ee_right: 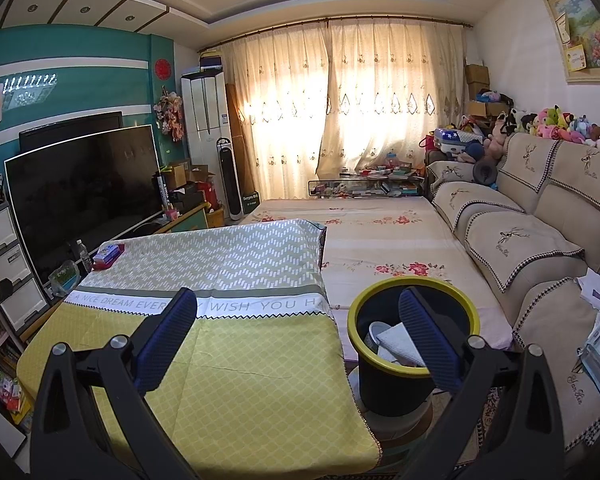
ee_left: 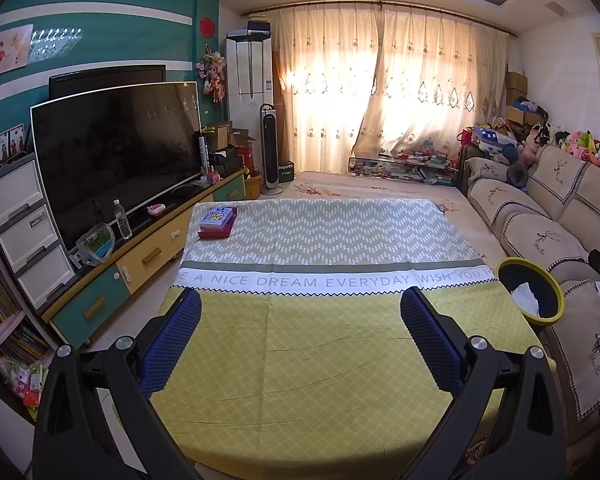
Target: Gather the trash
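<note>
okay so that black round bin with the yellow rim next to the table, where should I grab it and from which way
Take the black round bin with the yellow rim by its rim, probably on the table side. Come from above with one finger inside and one outside: it stands upright and open-topped, and the body looks too wide to span. The right claw, open and empty, hangs closest; paper trash fills the middle.

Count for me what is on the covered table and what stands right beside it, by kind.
Boxes stacked at the far corner: 2
Yellow-rimmed bins beside the table: 1
Open grippers above the cloth: left, right: 2
Total: 5
</note>
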A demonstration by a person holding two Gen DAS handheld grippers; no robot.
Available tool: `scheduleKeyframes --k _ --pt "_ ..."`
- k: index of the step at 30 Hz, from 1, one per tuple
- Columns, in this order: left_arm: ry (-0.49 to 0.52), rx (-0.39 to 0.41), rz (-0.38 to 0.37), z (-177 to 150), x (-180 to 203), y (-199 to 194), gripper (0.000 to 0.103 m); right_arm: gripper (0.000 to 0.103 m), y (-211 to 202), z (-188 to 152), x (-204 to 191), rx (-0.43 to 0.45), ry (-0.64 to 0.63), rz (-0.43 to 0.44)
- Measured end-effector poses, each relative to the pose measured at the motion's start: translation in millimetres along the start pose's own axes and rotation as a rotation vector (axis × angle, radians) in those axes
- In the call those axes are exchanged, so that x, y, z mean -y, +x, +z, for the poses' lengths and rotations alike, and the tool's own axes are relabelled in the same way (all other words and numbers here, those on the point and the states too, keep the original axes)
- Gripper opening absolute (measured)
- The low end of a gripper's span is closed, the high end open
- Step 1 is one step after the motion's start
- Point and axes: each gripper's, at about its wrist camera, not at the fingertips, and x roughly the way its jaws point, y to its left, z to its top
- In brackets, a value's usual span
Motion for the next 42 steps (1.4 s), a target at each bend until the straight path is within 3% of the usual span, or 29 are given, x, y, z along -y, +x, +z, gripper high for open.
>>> scheduleKeyframes --k 29,36,42 --pt "0.008 -0.026 -0.012 -6.4 7.2 8.1 0.098 0.096 4.9 -9.2 4.0 -0.012 -0.001 0.003" --pt "-0.012 -0.028 -0.074 -3.0 6.4 20.0 0.098 0.096 9.4 -10.9 3.5 -0.026 -0.002 0.011" --pt "-0.006 -0.04 -0.061 7.7 4.7 37.3 0.098 0.096 17.5 -9.1 1.6 -0.038 -0.009 0.008"
